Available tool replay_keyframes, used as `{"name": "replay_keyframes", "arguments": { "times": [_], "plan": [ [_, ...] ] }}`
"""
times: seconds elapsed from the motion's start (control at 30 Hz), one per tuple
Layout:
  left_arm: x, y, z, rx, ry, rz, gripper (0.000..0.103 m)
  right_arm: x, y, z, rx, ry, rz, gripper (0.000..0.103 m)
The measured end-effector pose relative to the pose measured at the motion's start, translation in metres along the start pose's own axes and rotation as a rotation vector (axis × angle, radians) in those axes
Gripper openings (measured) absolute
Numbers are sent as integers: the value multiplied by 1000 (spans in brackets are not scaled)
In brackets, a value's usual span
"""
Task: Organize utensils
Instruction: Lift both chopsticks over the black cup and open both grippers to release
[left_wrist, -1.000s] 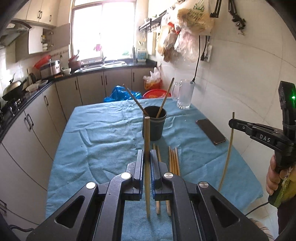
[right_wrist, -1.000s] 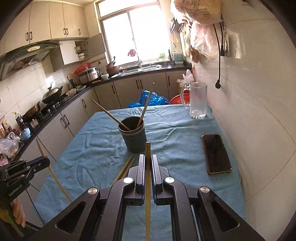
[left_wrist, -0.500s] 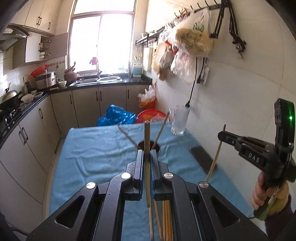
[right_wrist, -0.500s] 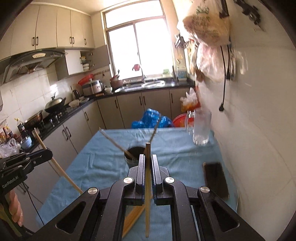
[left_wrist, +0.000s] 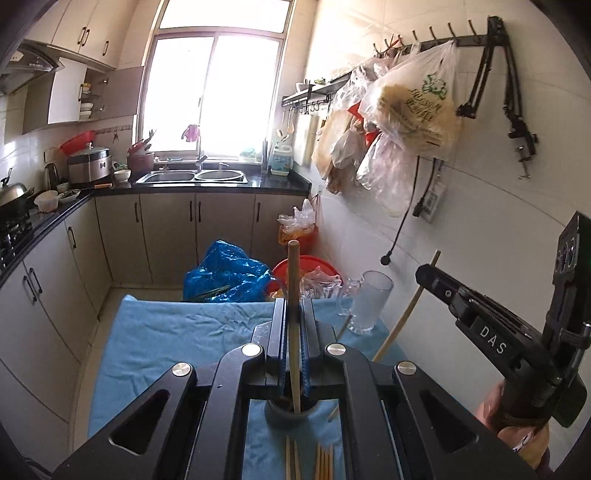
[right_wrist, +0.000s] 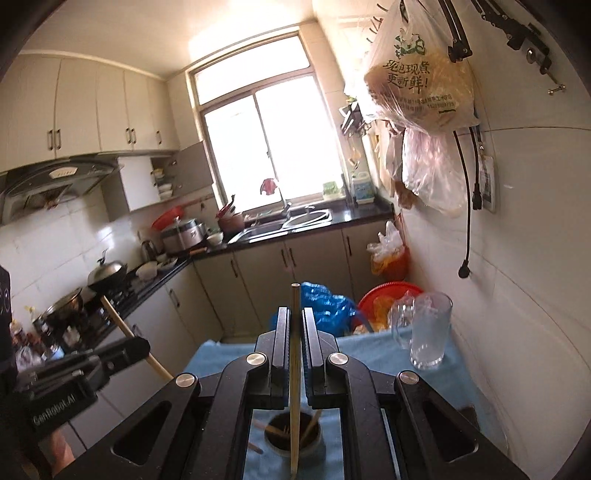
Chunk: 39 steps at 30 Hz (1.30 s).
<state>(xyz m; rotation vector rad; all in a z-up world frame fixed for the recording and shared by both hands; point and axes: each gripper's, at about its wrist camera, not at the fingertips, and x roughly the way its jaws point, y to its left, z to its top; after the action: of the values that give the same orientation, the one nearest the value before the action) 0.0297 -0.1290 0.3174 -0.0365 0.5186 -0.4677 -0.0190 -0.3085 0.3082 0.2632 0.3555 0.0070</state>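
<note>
My left gripper (left_wrist: 293, 306) is shut on a wooden chopstick (left_wrist: 293, 266) held nearly upright. Its lower end hangs over the dark cup (left_wrist: 275, 415) on the blue cloth. My right gripper (right_wrist: 294, 312) is shut on a second chopstick (right_wrist: 295, 295), also upright, with its lower end above the same cup (right_wrist: 275, 448), which holds several chopsticks. In the left wrist view the right gripper (left_wrist: 424, 275) comes in from the right with its stick slanting down. In the right wrist view the left gripper (right_wrist: 142, 345) comes in from the left. Several loose chopsticks (left_wrist: 323, 461) lie on the cloth before the cup.
A blue cloth (left_wrist: 166, 332) covers the table, which stands against the tiled wall on the right. A glass mug (left_wrist: 369, 302) stands at its far right corner. A blue bag (left_wrist: 225, 273) and a red basin (left_wrist: 317, 264) lie beyond the table. Bags (left_wrist: 410, 107) hang on the wall.
Both grippers have risen and moved forward with their chopsticks, from short of the cup to above it. The cup now shows low between the fingers in both views.
</note>
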Motion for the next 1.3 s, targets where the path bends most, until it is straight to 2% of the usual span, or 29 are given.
{"name": "replay_keyframes", "arguments": {
  "times": [0.23, 0.43, 0.57, 0.63, 0.7, 0.77, 0.83, 1.1, 1.3],
  "plan": [
    [64, 4, -3, -3, 87, 12, 6, 47, -11, -1, 38, 4, -33, 6],
    [107, 13, -26, -20, 185, 24, 6, 93, -25, -35, 43, 137, -52, 6],
    [116, 17, -34, -32, 207, 28, 6, 115, -37, -56, 56, 210, -55, 7],
    [115, 18, -35, -35, 202, 28, 6, 122, -44, -61, 79, 230, -45, 7],
    [113, 18, -34, -35, 201, 21, 13, 126, -49, -63, 92, 240, -47, 8],
    [107, 18, -33, -39, 188, 19, 22, 127, -52, -62, 102, 243, -45, 18],
    [98, 15, -32, -29, 166, 27, 27, 124, -52, -59, 110, 236, -45, 36],
    [51, 2, -35, 19, 117, 45, 35, 84, -47, -43, 104, 187, -38, 46],
    [3, -4, -56, 45, 99, 44, 41, 35, -39, -45, 78, 180, -23, 55]
  ]
}}
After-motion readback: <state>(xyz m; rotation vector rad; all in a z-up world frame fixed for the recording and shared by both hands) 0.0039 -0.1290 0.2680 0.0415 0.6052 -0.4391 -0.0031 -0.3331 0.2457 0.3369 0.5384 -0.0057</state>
